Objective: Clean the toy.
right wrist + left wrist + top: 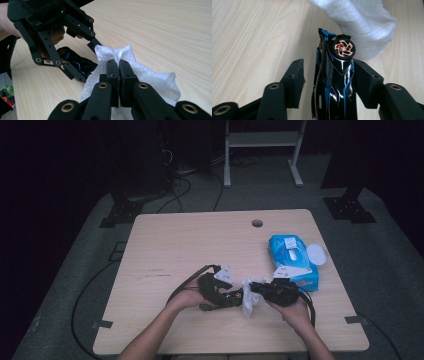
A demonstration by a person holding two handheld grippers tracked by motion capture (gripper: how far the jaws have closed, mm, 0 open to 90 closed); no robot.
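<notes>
A black toy car with blue trim and a copper wheel stands between the jaws of my left gripper. One jaw rests against the car; the other stands a small gap away from it, so the gripper is open. In the high view the car and left gripper are near the table's front middle. My right gripper is shut on a crumpled white wipe that hangs against the car's end. The right gripper view also takes in the left gripper and the car.
A blue pack of wet wipes with its white lid flipped open lies at the right of the wooden table. A cable hole sits near the far edge. Cables trail off both grippers toward the front edge.
</notes>
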